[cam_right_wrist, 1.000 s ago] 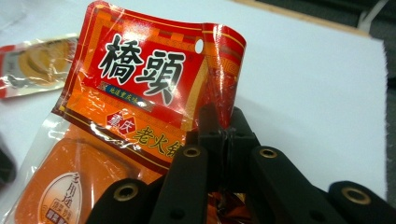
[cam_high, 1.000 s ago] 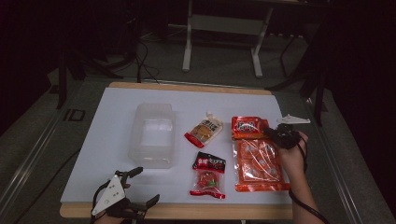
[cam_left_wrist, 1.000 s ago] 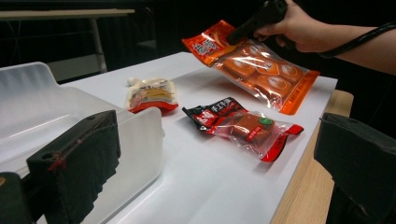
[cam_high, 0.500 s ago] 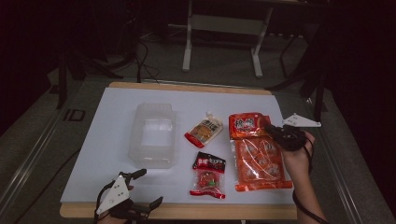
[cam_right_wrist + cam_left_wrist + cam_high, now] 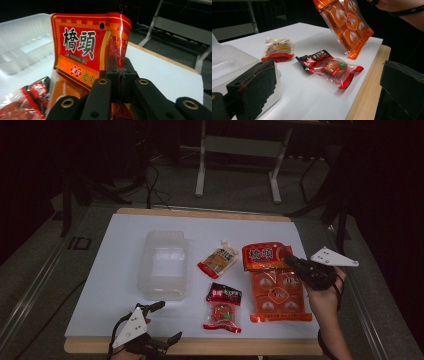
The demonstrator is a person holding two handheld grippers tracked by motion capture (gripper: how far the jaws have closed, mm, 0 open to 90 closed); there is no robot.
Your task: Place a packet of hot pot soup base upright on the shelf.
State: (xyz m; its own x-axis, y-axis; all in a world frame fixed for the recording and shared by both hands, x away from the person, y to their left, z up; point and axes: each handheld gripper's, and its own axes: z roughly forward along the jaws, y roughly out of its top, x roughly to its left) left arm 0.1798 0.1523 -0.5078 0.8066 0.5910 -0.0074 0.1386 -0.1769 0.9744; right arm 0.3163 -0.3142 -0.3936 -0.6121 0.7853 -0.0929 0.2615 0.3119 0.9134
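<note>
You've got the orange packet (image 5: pixel 276 282) pinched in your right gripper (image 5: pixel 290 259), lifted; next, carry it over the clear tub (image 5: pixel 163 265). Left gripper (image 5: pixel 167 320) fingers spread, idle.

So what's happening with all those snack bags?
A person works at a table with a gripper in each hand. The right gripper is shut on the top edge of the big orange pack and holds it up off the table, hanging tilted. The left gripper waits open near the table's front edge, holding nothing. The red pack and the yellow pouch lie flat beside a clear tub.
</note>
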